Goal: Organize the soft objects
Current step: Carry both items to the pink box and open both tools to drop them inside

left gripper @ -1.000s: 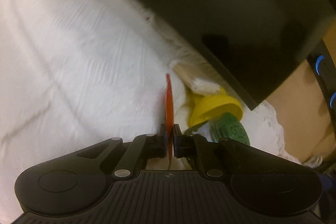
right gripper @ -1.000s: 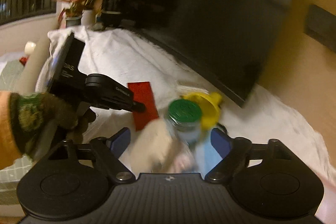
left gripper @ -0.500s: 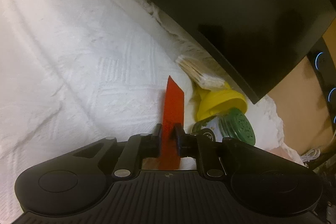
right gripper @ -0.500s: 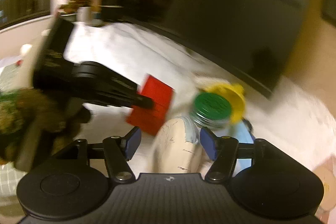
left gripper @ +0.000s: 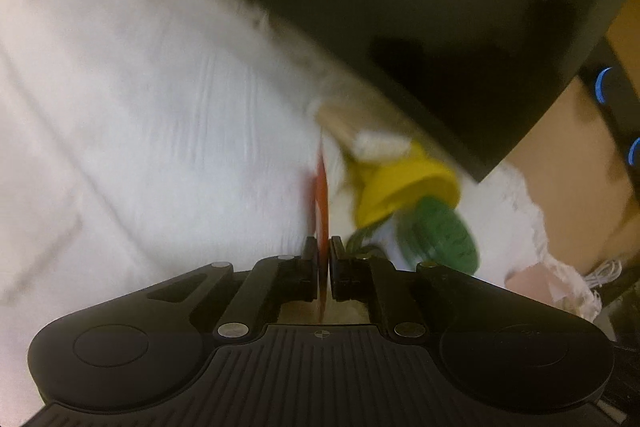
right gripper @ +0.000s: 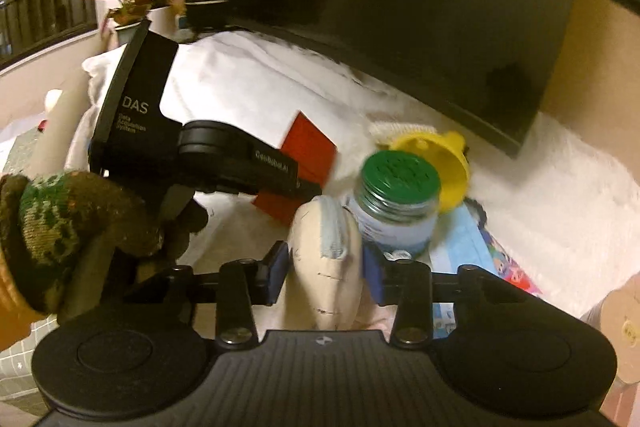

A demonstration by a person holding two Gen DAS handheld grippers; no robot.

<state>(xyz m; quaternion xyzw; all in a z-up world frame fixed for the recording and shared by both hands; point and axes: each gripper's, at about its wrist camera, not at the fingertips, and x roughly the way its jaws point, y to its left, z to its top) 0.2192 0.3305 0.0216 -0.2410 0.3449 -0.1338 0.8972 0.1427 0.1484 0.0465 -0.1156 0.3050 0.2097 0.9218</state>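
Jaws of the right tool [right gripper: 325, 271] have just been closing around the beige soft toy [right gripper: 326, 259], lying lengthwise between them, while the left tool [left gripper: 324, 259], farther back, is pinching the red card [right gripper: 306, 163] above the white-covered desk [right gripper: 248, 83].

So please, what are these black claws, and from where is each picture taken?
No robot here: a person holds a two-finger claw in each hand, each with its own camera looking along the fingers. The left claw is shut on a thin red card, seen edge-on. The other picture, from the right claw, shows a gloved hand holding that left claw. The right claw has just been closing on a cream soft toy. A green-lidded jar and a yellow funnel lie on the white cloth.
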